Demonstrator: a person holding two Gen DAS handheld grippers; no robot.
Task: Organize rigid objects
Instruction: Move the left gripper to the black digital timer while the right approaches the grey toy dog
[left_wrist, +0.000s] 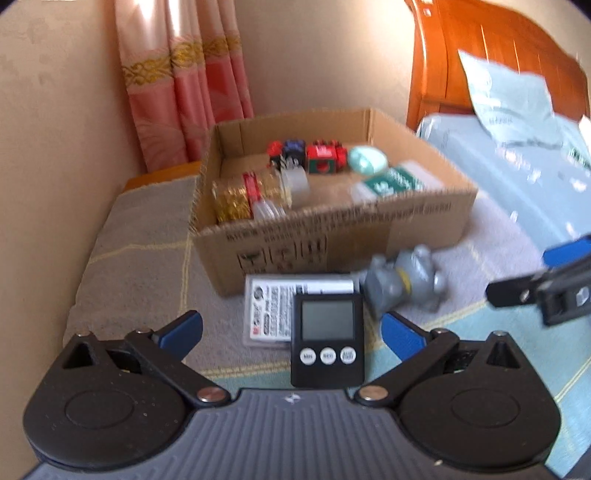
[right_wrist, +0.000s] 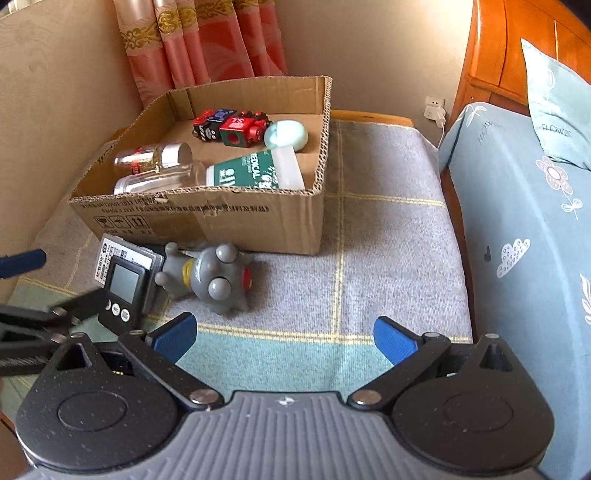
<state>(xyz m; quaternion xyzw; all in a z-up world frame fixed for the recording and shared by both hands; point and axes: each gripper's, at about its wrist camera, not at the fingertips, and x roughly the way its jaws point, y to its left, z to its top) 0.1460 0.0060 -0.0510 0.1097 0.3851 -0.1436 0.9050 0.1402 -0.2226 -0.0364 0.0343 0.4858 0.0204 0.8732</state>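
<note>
While both tools gape empty, the timer (left_wrist: 327, 339) lies dead ahead of my left tool (left_wrist: 291, 332), long axis toward the far box (left_wrist: 332, 236).

black timer (left_wrist: 327, 341) overlaps white card (left_wrist: 273, 306); grey toy (left_wrist: 402, 282) on its side beside cardboard box (left_wrist: 332, 236).

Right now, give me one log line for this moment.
left gripper: open, facing timer | right gripper: open, empty | grey toy: outside box

Left claw (left_wrist: 291, 326), right claw (right_wrist: 285, 334): black linkage arms, blue pads, silver rivets, grey ribbed body.
</note>
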